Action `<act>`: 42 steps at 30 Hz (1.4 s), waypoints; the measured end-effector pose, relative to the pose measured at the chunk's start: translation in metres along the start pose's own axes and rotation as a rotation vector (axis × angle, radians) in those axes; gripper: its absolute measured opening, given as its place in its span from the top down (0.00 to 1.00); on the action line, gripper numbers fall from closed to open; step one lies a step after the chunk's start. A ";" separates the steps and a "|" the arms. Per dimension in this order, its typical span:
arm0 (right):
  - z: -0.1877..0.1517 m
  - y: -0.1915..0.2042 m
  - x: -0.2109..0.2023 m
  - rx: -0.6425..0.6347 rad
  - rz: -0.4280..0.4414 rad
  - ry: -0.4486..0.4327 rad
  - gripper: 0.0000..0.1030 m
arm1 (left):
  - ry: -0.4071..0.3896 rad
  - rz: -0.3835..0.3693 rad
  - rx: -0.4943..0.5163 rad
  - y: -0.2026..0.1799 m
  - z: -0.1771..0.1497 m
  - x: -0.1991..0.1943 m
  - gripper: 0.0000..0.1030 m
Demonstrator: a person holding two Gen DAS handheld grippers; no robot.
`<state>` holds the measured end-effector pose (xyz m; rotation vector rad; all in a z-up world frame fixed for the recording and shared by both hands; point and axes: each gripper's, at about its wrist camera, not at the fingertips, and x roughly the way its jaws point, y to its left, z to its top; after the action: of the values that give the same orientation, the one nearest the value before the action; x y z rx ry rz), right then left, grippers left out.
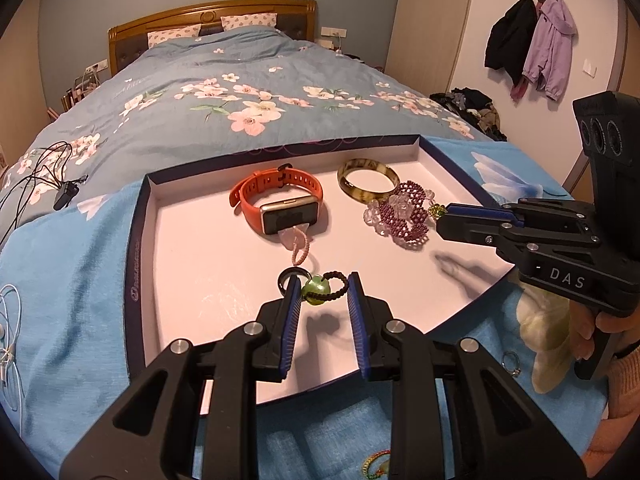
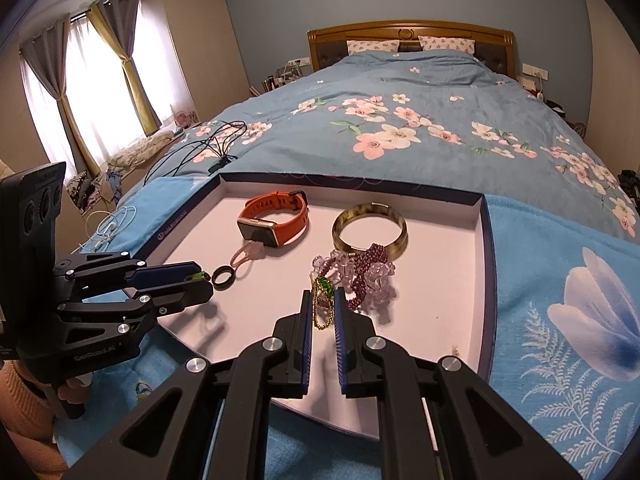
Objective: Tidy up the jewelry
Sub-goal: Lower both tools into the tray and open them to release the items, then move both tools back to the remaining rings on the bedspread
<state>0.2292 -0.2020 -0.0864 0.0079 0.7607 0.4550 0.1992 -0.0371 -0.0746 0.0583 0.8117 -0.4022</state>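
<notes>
Jewelry is mostly gathered in the shallow box (image 1: 140, 216): watch (image 1: 280, 204), bangle (image 1: 368, 180) and bead bracelets (image 1: 400, 216) lie inside, while the left gripper (image 1: 320, 292) clasps a green bead charm (image 1: 316, 289) and the right gripper (image 2: 322, 304), nearly shut, pinches a gold chain (image 2: 322, 312), both items not yet released over the box.

One shallow box lid (image 1: 138, 240) lies on the bed. Inside it: one orange watch (image 1: 276, 200), one mottled bangle (image 1: 368, 180), one heap of purple and clear bead bracelets (image 1: 400, 216), their number unclear, one dark ring (image 1: 286, 278) and one pink cord charm (image 1: 298, 248). The left tool (image 1: 324, 284) carries one green bead (image 1: 316, 289); the right tool (image 2: 323, 300) one gold chain (image 2: 322, 308). One silver ring (image 1: 511, 362) lies outside on the blanket.
</notes>
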 end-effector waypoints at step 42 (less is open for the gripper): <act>-0.003 -0.006 -0.012 0.026 -0.022 -0.013 0.74 | -0.045 0.049 -0.037 0.006 -0.002 -0.014 0.48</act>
<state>0.2217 -0.2129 -0.0821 0.0267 0.7530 0.4241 0.1916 -0.0268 -0.0664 0.0349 0.7721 -0.3407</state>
